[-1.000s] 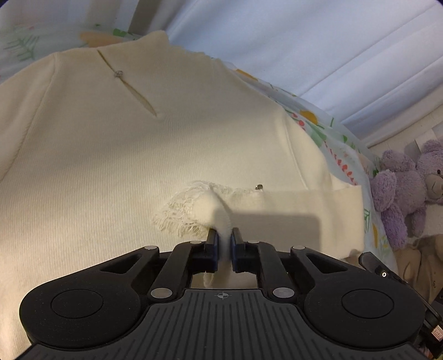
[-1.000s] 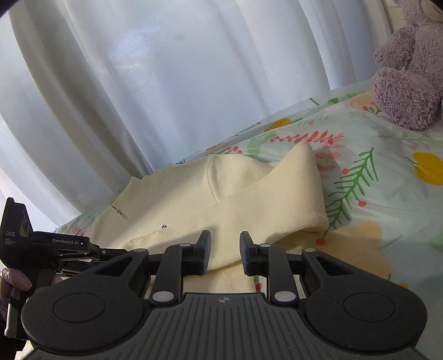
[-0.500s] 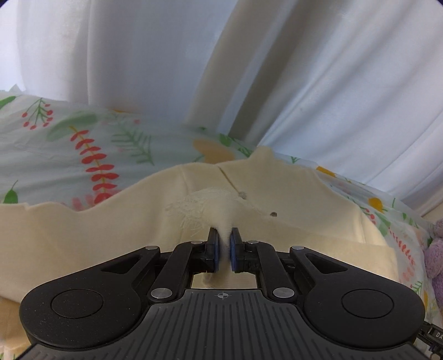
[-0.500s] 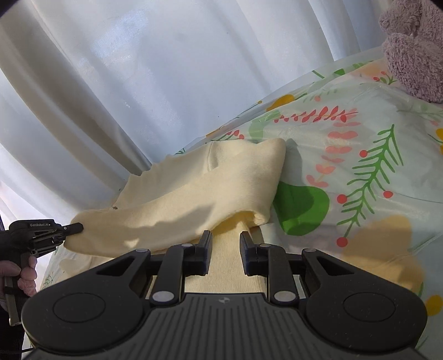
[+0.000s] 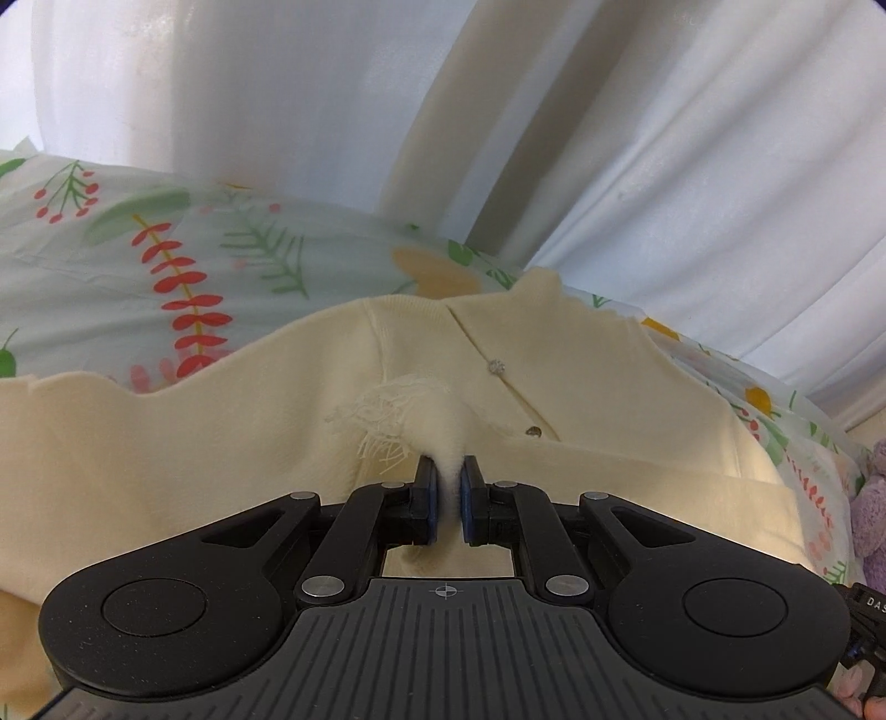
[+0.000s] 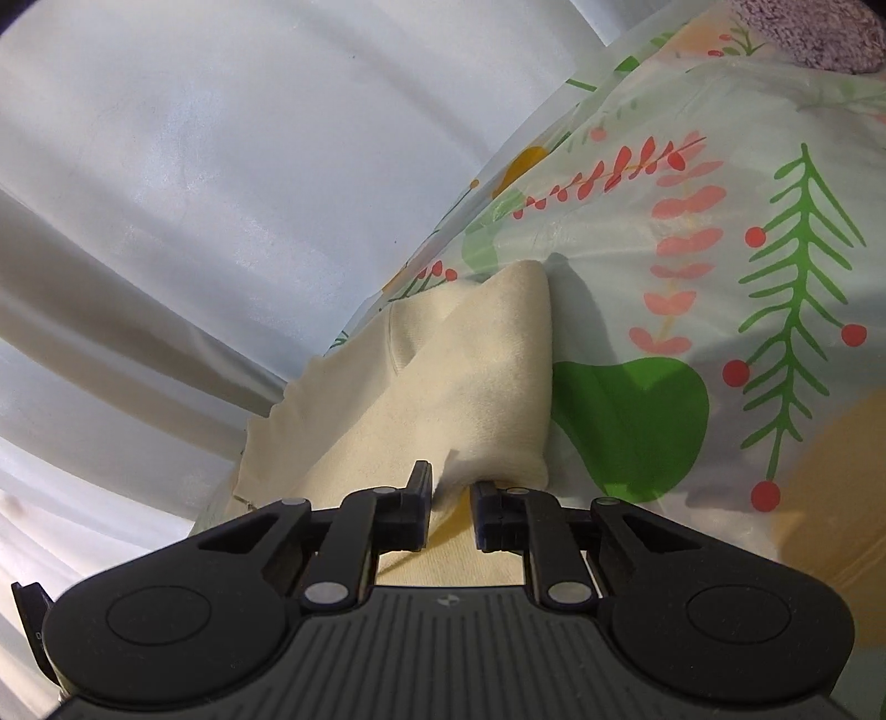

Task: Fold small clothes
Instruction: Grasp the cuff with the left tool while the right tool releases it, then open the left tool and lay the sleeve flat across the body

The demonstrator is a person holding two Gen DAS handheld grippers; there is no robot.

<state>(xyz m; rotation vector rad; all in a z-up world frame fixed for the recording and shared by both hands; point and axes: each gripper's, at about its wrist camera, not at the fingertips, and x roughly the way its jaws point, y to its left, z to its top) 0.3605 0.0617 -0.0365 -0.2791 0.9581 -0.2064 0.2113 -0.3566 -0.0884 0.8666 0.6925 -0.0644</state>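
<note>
The cream knit cardigan (image 5: 232,443) lies on the floral-sheeted bed (image 6: 720,277) near its curtained edge – left hand-held gripper (image 5: 448,479) pinches the lace cuff, right hand-held gripper (image 6: 449,493) has just been closing on a fold; pull both evenly

purple plush toy (image 6: 814,33) cut off, cream garment (image 5: 166,471) cropped

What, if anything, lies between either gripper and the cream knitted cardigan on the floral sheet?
Nothing visible. The left gripper pinches the cream knitted cardigan's lace-trimmed cuff, and the right gripper has cream fabric between its fingers, which have just been closing.
</note>
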